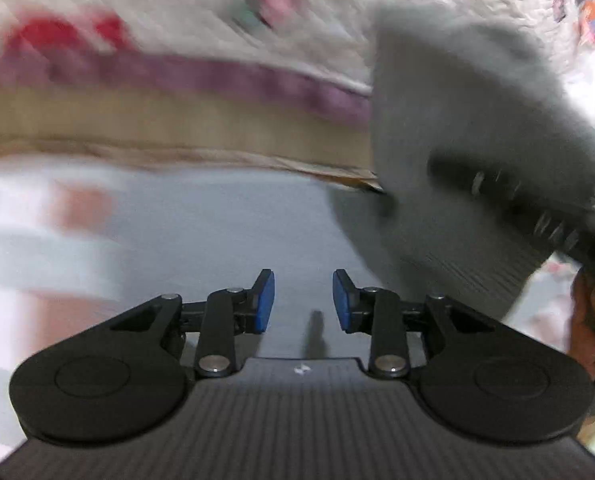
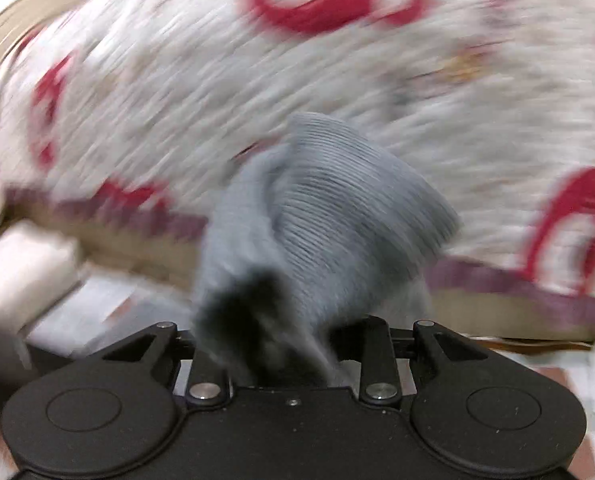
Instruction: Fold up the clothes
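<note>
1. Grey ribbed garment (image 2: pixel 317 216) hangs bunched off the right gripper (image 2: pixel 281 344), its 2 fingers clamped on the cloth, in front of the quilted bed (image 2: pixel 217 80).
2. Left gripper (image 1: pixel 303 300) is parted, nothing between the blue pads (image 1: pixel 266 300).
3. Judged light, soft, floppy knit; best pinched at a hem or corner.

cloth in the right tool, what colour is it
Plain grey, with a fine ribbed knit. The cloth shows best in the right wrist view, bunched in the right tool.
</note>
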The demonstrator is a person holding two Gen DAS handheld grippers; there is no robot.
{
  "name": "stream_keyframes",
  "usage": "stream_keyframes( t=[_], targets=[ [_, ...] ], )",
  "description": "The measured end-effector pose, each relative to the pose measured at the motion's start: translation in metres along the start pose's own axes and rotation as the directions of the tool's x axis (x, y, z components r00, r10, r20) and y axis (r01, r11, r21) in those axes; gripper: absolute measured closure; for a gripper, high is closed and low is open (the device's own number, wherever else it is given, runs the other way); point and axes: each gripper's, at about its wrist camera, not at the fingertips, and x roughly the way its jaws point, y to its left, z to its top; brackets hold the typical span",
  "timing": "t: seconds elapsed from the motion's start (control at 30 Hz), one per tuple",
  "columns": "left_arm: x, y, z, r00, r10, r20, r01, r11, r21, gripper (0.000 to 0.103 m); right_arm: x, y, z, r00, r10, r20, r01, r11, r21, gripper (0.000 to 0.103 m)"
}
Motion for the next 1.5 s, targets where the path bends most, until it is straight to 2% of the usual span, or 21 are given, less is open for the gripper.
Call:
stream_keyframes(
  t=[0.07,0.13,0.17,0.23,0.3,0.4,0.53,0.6,0.63,0.7,0.8,0.93,1.03,1.13,1.17,1.27,1.3,1.37,1.4,1.43,1.5],
  targets=[
    [-0.004,0.031,-0.015,0.999,0.024,-0.043,-0.026,0.999,-0.043,0.069,0.029,0.019,-0.01,0.993,0.053,-0.108,-0.057,0.998,-0.035,0.07],
    [-0.006,0.061,-0.031,0.996,0.021,-0.087,-0.032,0.993,-0.116,0.07,0.049,0.038,-0.023,0.979,0.052,-0.195,-0.072,0.993,-0.096,0.069],
    [-0.007,0.074,-0.039,0.996,-0.001,-0.093,-0.014,0.985,-0.17,0.07,0.051,0.047,-0.027,0.98,0.029,-0.197,-0.059,0.988,-0.145,0.069],
    [-0.008,0.09,-0.047,0.995,-0.067,-0.075,0.046,0.965,-0.257,0.07,0.048,0.059,-0.031,0.982,-0.014,-0.187,-0.027,0.976,-0.217,0.068],
    [-0.008,0.097,-0.05,0.99,-0.128,-0.054,0.106,0.947,-0.302,0.069,0.043,0.057,-0.028,0.983,-0.017,-0.185,-0.021,0.978,-0.206,0.068],
    [-0.008,0.098,-0.048,0.985,-0.17,-0.015,0.157,0.938,-0.31,0.069,0.029,0.045,-0.018,0.991,0.007,-0.132,-0.024,0.992,-0.125,0.07],
    [-0.016,0.108,-0.049,0.975,-0.22,0.043,0.221,0.907,-0.36,0.069,0.014,0.033,0.004,0.998,0.044,-0.042,-0.043,0.999,0.032,0.072],
    [-0.021,0.113,-0.048,0.971,-0.231,0.061,0.237,0.9,-0.364,0.069,0.009,0.042,0.015,0.998,0.06,0.008,-0.061,0.997,0.046,0.072],
    [-0.021,0.115,-0.047,0.97,-0.233,0.066,0.241,0.901,-0.361,0.069,0.01,0.051,0.017,0.997,0.071,0.024,-0.071,0.997,0.02,0.072],
    [-0.021,0.118,-0.048,0.971,-0.231,0.063,0.238,0.901,-0.363,0.069,0.017,0.081,0.01,0.996,0.084,0.01,-0.082,0.989,-0.123,0.072],
    [-0.016,0.123,-0.053,0.973,-0.227,0.044,0.226,0.893,-0.389,0.069,0.051,0.122,-0.024,0.991,0.008,-0.134,-0.054,0.938,-0.342,0.071],
    [-0.014,0.127,-0.058,0.973,-0.228,0.029,0.22,0.887,-0.407,0.069,0.055,0.15,-0.055,0.993,-0.074,-0.095,0.015,0.858,-0.513,0.065],
    [-0.016,0.128,-0.057,0.971,-0.234,0.038,0.229,0.883,-0.411,0.069,0.046,0.157,-0.05,0.991,-0.098,-0.096,0.031,0.845,-0.534,0.056],
    [-0.017,0.129,-0.055,0.971,-0.234,0.046,0.232,0.88,-0.414,0.067,0.022,0.159,-0.043,0.994,-0.092,-0.051,0.054,0.86,-0.508,0.05],
    [-0.017,0.13,-0.055,0.971,-0.233,0.047,0.231,0.879,-0.417,0.067,0.014,0.155,-0.041,0.996,-0.069,-0.055,0.036,0.889,-0.457,0.048],
    [-0.017,0.132,-0.056,0.971,-0.232,0.051,0.231,0.873,-0.43,0.067,-0.011,0.136,-0.035,0.996,0.049,-0.08,-0.066,0.973,-0.223,0.047],
    [-0.018,0.133,-0.056,0.971,-0.235,0.052,0.234,0.871,-0.433,0.067,-0.016,0.126,-0.033,0.991,0.101,-0.082,-0.111,0.986,-0.126,0.047],
    [-0.019,0.133,-0.056,0.969,-0.24,0.057,0.24,0.868,-0.435,0.067,-0.026,0.101,-0.026,0.977,0.206,-0.048,-0.202,0.976,0.076,0.049],
    [-0.02,0.133,-0.055,0.969,-0.241,0.061,0.243,0.867,-0.435,0.067,-0.03,0.087,-0.021,0.969,0.246,-0.013,-0.24,0.956,0.172,0.049],
    [-0.022,0.132,-0.054,0.968,-0.241,0.065,0.245,0.867,-0.434,0.067,-0.025,0.081,-0.019,0.969,0.247,-0.022,-0.237,0.95,0.201,0.05],
    [-0.028,0.132,-0.05,0.959,-0.266,0.1,0.282,0.855,-0.436,0.067,-0.011,0.073,-0.017,0.971,0.23,-0.063,-0.211,0.951,0.224,0.059]
  ],
)
